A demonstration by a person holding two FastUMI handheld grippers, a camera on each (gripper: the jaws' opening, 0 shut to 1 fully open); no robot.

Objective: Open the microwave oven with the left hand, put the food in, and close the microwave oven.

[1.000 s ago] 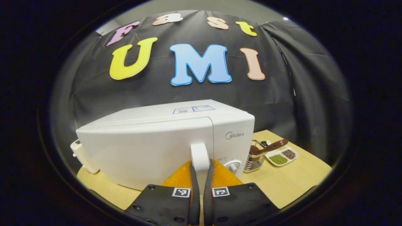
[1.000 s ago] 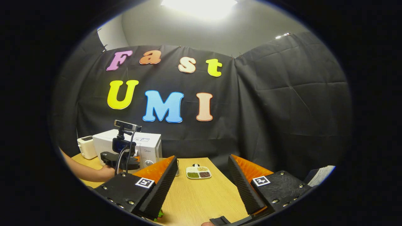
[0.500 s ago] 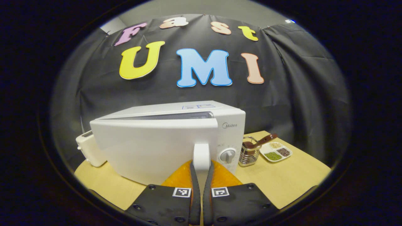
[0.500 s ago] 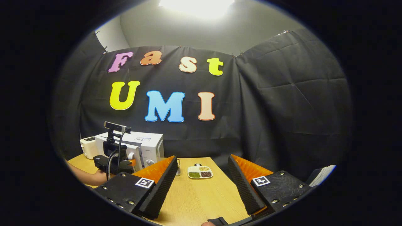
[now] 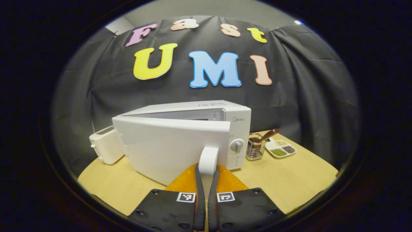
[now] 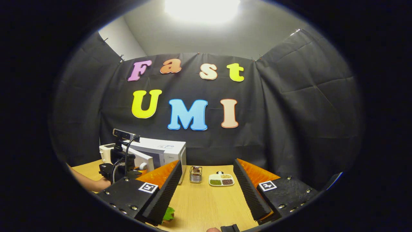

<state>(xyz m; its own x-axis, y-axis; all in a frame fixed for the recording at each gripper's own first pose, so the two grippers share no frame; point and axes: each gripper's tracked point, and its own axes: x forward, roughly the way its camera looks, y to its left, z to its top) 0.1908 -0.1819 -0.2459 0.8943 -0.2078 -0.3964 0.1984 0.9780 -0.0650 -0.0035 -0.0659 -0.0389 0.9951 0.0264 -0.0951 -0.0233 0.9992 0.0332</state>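
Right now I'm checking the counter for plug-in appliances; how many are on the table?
2: the microwave, its door partly open, and the toaster beside it on its hinge side. Others may be hidden behind them.

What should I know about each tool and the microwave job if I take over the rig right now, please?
Left tool: shut on the door handle; microwave door partly open.
Right tool: open, holding nothing, above the table.
Food: a green item lies by the right tool's finger.
Done: door started.
Left: swing it fully open, load the food, close.
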